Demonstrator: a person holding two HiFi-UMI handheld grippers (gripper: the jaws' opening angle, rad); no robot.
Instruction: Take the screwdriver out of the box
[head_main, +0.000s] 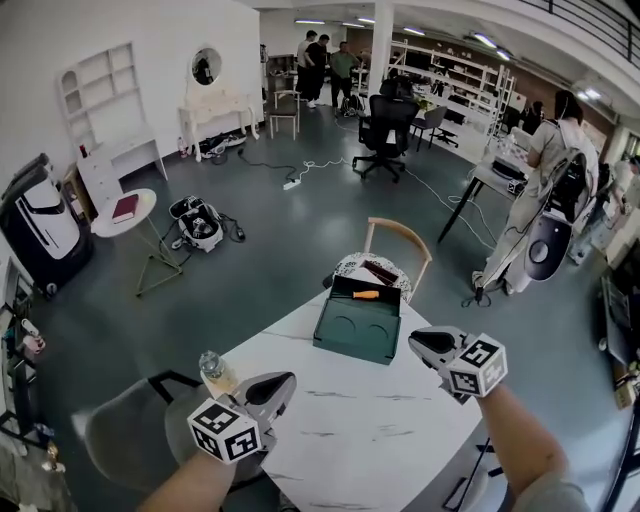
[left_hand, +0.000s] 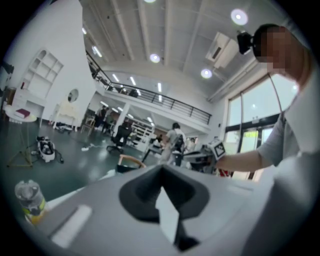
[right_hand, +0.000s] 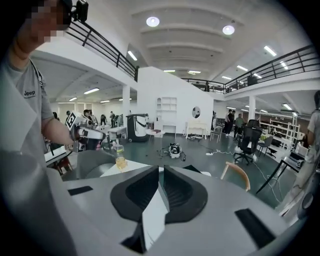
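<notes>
At the middle of the head view, on the round white marble-look table (head_main: 370, 430), a dark green plastic box (head_main: 357, 330) lies open, the orange-handled screwdriver (head_main: 366, 295) resting across its far compartment, exposed and easy to reach. The left gripper (head_main: 284, 380), lower left, and the right gripper (head_main: 420, 342), just right of the box, hover short of it, jaws pressed together on nothing; I judge the reach not yet begun.
</notes>
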